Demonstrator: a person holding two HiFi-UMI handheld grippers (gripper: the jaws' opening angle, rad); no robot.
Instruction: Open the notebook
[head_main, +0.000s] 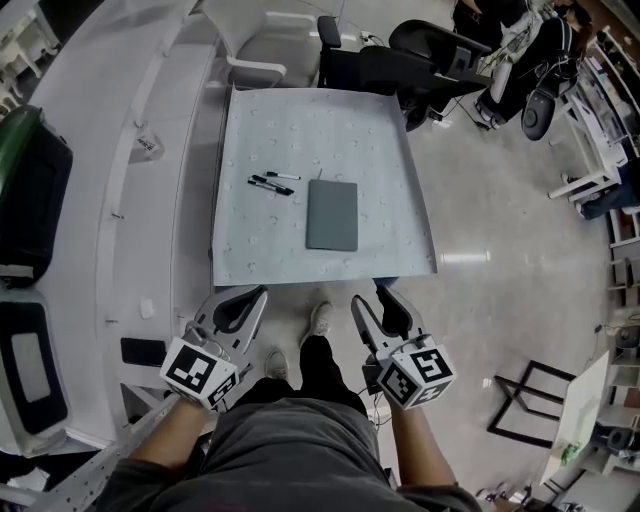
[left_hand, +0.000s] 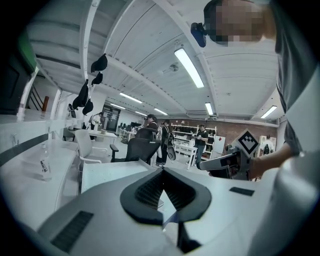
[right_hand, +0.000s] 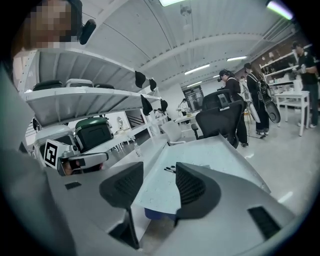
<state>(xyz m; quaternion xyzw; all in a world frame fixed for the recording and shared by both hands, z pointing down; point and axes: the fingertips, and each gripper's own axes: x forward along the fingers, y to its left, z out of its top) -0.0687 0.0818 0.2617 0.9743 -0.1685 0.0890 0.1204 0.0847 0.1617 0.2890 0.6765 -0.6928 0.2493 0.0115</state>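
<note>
Grey and closed, the notebook (head_main: 332, 215) lies flat near the middle of the pale table (head_main: 300, 120) in the head view. Two pens (head_main: 272, 182) rest just to its far left. Both grippers are held short of the table's near edge, above the person's legs, the left gripper (head_main: 252, 294) at left and the right gripper (head_main: 379, 300) at right.

Seen from the left gripper view, its jaws meet at their tips with nothing between them.

From the right gripper view, its jaws stand apart and empty, and the table with the pens shows through the gap, well beyond them.
</note>
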